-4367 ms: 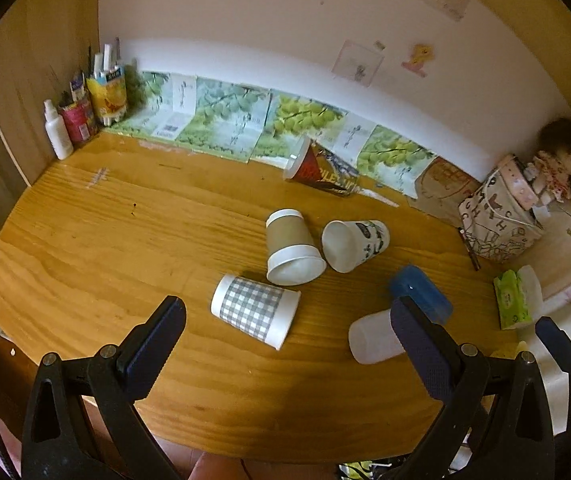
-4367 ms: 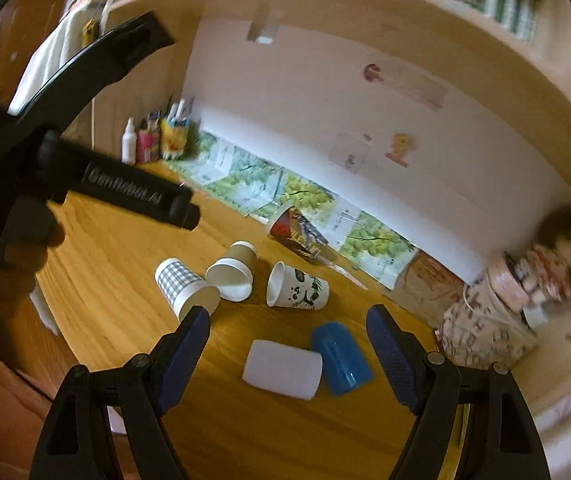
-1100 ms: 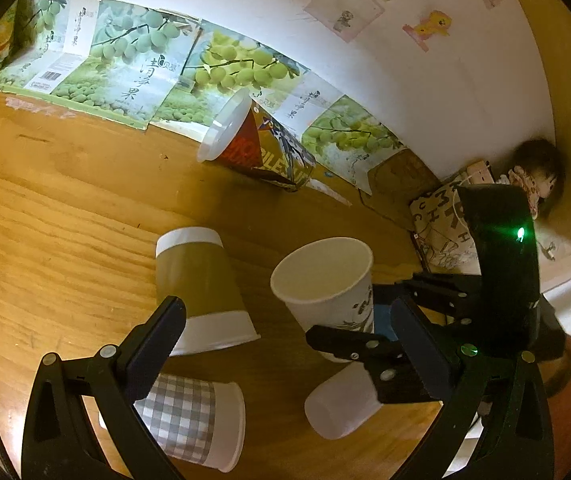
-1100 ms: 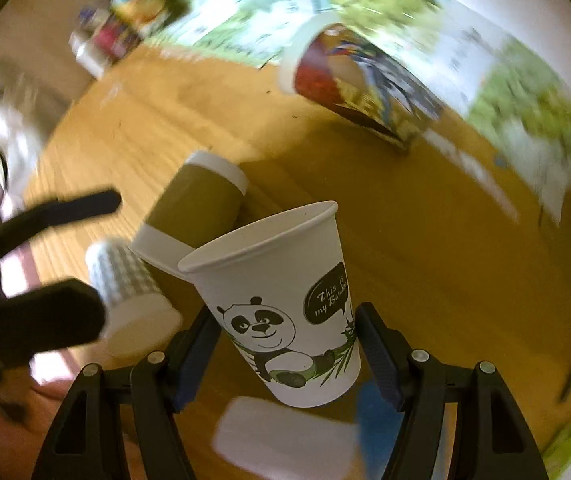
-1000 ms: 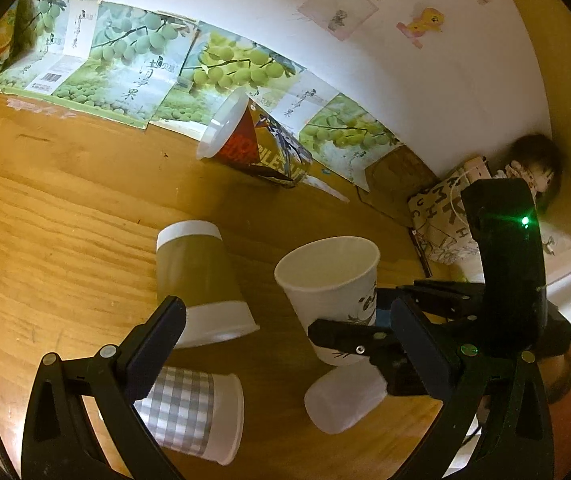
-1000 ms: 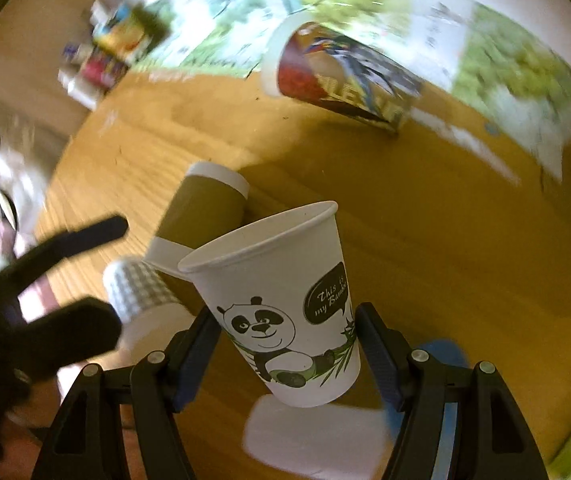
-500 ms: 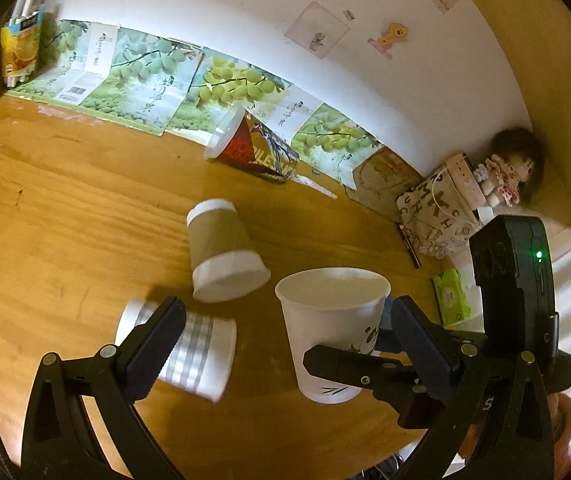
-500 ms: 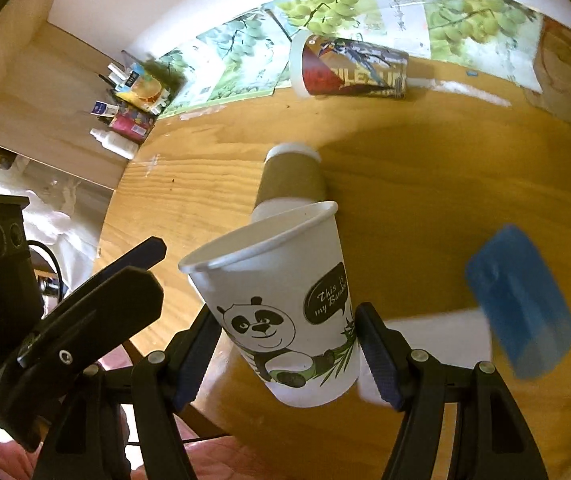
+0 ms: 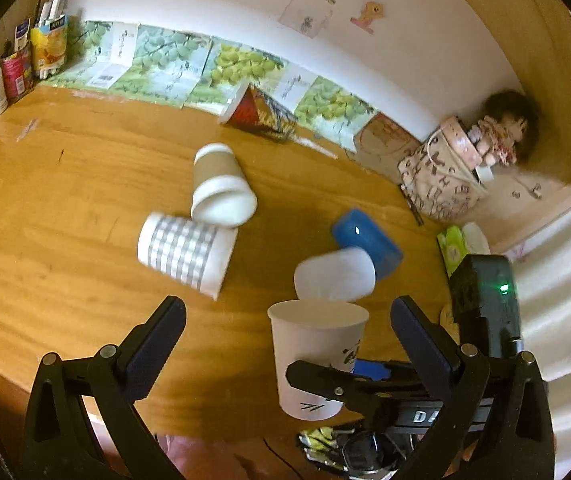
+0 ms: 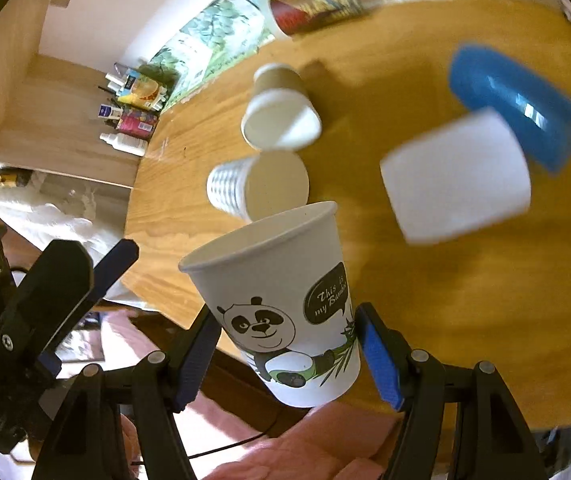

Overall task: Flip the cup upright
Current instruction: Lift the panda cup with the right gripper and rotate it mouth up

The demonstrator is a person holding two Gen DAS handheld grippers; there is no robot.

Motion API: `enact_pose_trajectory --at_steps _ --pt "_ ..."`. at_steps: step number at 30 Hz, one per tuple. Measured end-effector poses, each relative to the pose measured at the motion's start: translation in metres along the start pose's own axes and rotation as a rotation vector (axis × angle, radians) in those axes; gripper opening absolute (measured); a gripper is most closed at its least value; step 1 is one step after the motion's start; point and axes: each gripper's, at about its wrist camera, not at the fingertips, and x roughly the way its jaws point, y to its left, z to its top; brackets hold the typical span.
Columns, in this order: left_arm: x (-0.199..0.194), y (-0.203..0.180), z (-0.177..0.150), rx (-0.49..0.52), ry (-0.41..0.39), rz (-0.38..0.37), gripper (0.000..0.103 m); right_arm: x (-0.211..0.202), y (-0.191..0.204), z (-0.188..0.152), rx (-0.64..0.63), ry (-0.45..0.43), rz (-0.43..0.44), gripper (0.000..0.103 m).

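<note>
The right gripper (image 10: 287,354) is clamped on the panda paper cup (image 10: 281,312), its two blue-padded fingers (image 10: 379,364) pressing the lower wall from either side. In the right wrist view the cup fills the lower centre of the frame, mouth up and tilted slightly left, its base at the near edge of the wooden table (image 10: 465,288); whether it touches the wood cannot be told. In the left wrist view the same cup (image 9: 315,356) stands mouth up at lower centre-right, and the right gripper (image 9: 325,384) reaches it from the lower right.

The left gripper (image 9: 285,328) is spread wide and holds nothing; the cup sits between its fingertips, closer to the right one.

Above the cup in the left wrist view, other cups lie on their sides: a checked cup (image 9: 185,250) touching a brown-sleeved cup (image 9: 221,188), a plain white cup (image 9: 335,274) against a blue cup (image 9: 367,236), and a red printed cup (image 9: 259,114) by the wall.
</note>
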Motion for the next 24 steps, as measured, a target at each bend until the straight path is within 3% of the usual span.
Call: enact_pose_trajectory --at_steps 9,15,24 --pt "-0.006 -0.001 -0.023 0.008 0.036 0.07 0.102 0.024 -0.029 -0.043 0.16 0.062 0.084 0.07" --pt "-0.003 0.002 -0.026 0.018 0.059 0.106 0.102 0.028 -0.039 -0.05 0.226 0.065 0.111 0.07" --pt "0.004 0.009 -0.025 0.042 0.088 0.119 0.102 0.033 -0.043 -0.044 0.241 0.049 0.064 0.071"
